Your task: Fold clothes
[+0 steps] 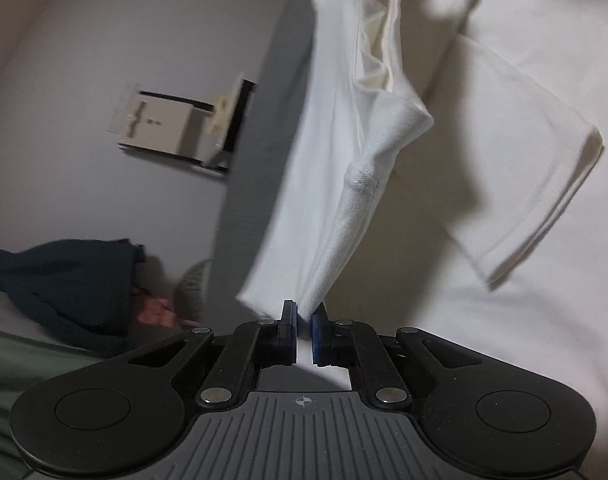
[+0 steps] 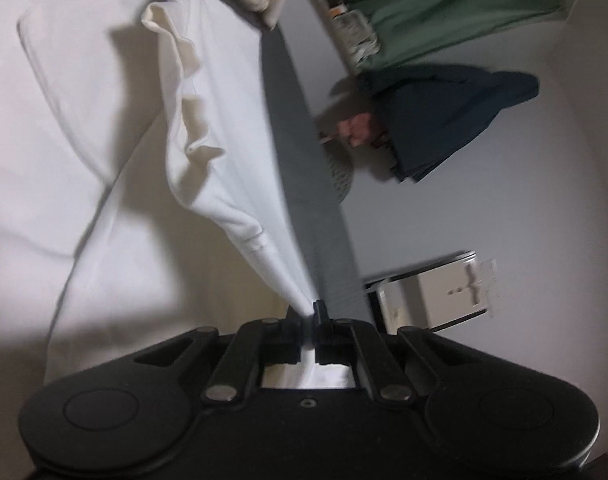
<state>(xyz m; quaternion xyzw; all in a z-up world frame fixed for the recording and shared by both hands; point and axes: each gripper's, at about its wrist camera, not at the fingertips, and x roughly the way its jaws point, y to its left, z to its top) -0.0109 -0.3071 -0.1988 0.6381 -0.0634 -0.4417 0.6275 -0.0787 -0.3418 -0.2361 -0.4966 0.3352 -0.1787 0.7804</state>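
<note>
Your left hand-held gripper [image 1: 302,322] is clamped on one end of the white cotton T-shirt [image 1: 343,152]; your right hand-held gripper [image 2: 307,314] grips the other end [image 2: 224,128]; the shirt hangs stretched between them above the white bed [image 1: 523,60], near its grey edge [image 1: 260,128].

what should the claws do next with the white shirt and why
Probably lower both claws together toward the white bed surface to lay the white shirt flat. The left claw and right claw each pinch a bunched corner, and the fabric hangs stretched between them with a sleeve dangling, not yet folded.
</note>
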